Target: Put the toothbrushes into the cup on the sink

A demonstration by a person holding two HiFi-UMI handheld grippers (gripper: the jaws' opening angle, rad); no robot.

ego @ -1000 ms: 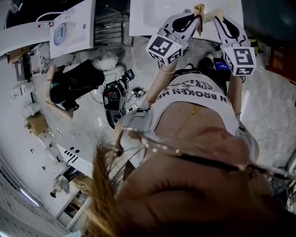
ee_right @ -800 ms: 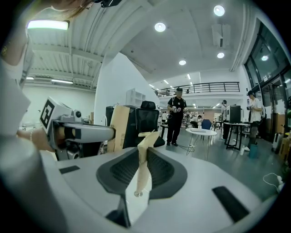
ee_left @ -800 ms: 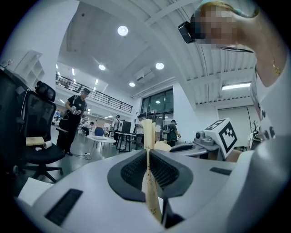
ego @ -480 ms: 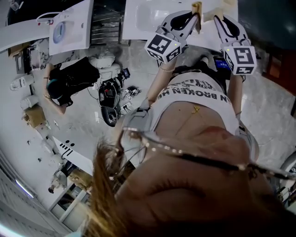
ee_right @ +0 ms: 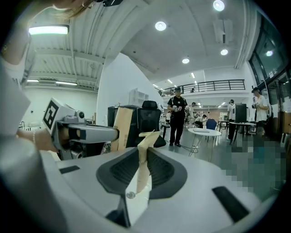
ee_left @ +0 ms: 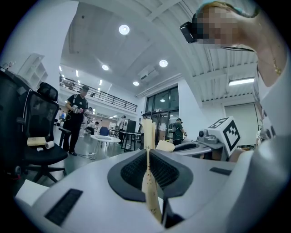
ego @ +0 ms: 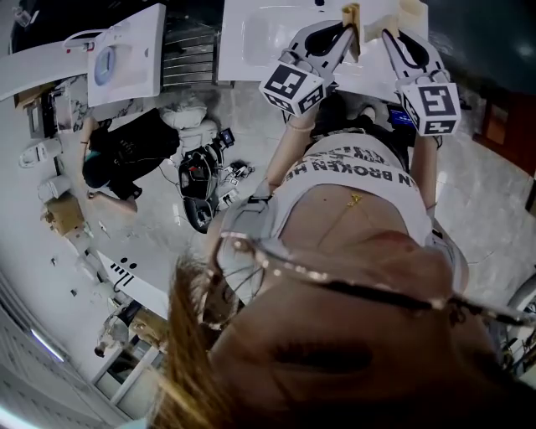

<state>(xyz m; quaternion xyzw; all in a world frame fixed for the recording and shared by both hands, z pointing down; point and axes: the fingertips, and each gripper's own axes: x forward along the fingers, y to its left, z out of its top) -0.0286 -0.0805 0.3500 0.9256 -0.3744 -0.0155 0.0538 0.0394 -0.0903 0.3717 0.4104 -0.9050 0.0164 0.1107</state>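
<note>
In the head view both grippers reach out over the front edge of a white sink (ego: 260,33). My left gripper (ego: 348,32) is shut on a pale wooden toothbrush (ego: 353,18) that stands up between its jaws. The same toothbrush (ee_left: 148,175) rises from the closed jaws of the left gripper (ee_left: 148,152) in the left gripper view. My right gripper (ego: 390,33) is shut on a second tan toothbrush (ego: 394,25). The right gripper view shows that toothbrush (ee_right: 142,159) pinched between the jaws of the right gripper (ee_right: 142,152). The two grippers are side by side, level. No cup is visible.
A second white basin (ego: 126,50) lies at the upper left. A person in black (ego: 117,155) crouches on the floor beside dark equipment (ego: 201,176). The gripper views show an open hall with an office chair (ee_left: 36,132), a round table (ee_right: 204,133) and standing people.
Both grippers have moved a little further over the sink's edge with their toothbrushes, and more of the sink shows. Their grips have not changed.
</note>
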